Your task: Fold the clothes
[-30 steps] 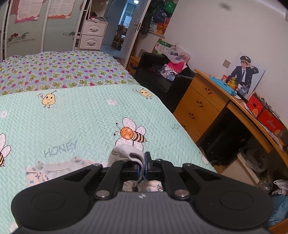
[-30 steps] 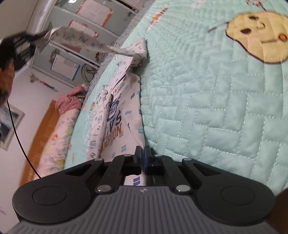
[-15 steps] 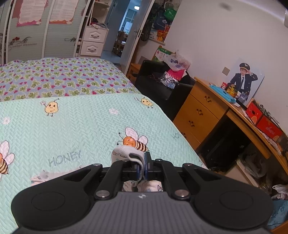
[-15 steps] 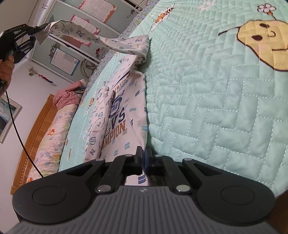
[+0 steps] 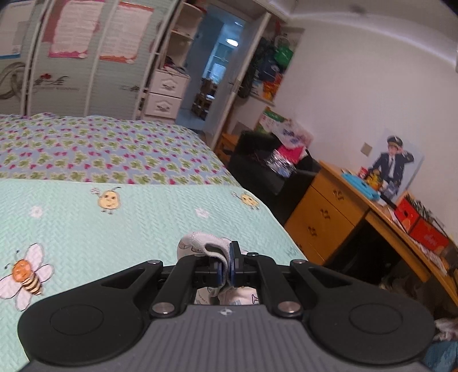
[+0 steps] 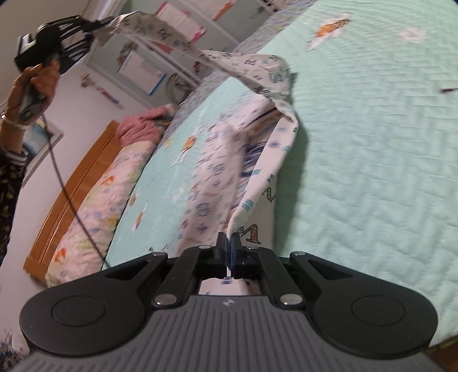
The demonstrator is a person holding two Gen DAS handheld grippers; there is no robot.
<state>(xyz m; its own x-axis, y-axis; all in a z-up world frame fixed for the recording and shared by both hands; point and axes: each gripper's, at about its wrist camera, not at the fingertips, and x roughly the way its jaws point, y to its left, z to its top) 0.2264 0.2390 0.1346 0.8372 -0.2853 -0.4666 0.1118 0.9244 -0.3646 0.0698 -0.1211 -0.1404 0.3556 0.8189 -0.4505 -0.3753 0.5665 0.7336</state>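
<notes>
both left tongs & right tongs clamped tight on printed shirt, lifted off bed.

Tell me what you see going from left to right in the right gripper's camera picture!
Hand holding the left gripper → wooden headboard → pink floral pillow → printed garment, lifted at both ends → right gripper pinching its edge → mint quilt.

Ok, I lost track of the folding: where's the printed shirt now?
Right wrist view: the printed shirt hangs over the mint quilt, stretched between the left gripper upper left and the right gripper.
</notes>
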